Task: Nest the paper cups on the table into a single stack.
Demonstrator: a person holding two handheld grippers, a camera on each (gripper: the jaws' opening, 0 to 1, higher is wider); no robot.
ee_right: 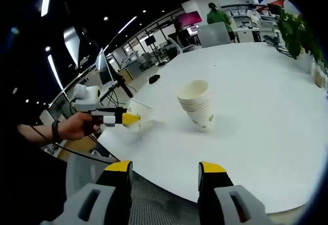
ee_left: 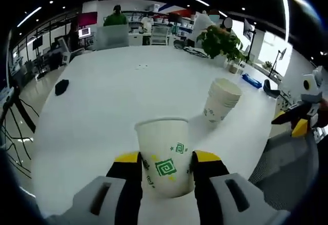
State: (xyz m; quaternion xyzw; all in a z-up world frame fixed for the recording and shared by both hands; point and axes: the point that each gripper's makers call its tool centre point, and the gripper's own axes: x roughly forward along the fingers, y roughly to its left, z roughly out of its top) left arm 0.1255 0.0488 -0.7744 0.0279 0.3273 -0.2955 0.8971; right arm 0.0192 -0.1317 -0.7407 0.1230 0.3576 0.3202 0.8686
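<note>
The single paper cup (ee_left: 165, 161) sits upright between the jaws of the left tool (ee_left: 166, 164), which is clenched on its lower wall; it is white with green square motifs and its mouth faces up, with nothing visible inside. In the right gripper view the same cup shows near the desk's near-left edge, held by the left tool with a person's hand (ee_right: 77, 125) behind it. I judge the cup to be very light and thin-walled, easy to dent or ovalise, so a gentle squeeze low on the wall (where the base stiffens it) is the safer hold; a crushed rim would not slide into the others.

The stack of paper cups (ee_left: 221, 101) stands well apart from it, farther in on the white desk (ee_left: 113, 107), already holding several cups nested one in another, their rims layered at the top. It leans somewhat rather than standing plumb, and being so light it may tip or skate if nudged from the side.

The right tool (ee_right: 165, 169) is released, jaws spread and holding nothing, hanging over the desk's near edge with the stack beyond it. It could steady the stack.

A small dark object (ee_left: 61, 86) lies by the desk's left edge; potted plants (ee_left: 221, 41) stand at the far right corner.
</note>
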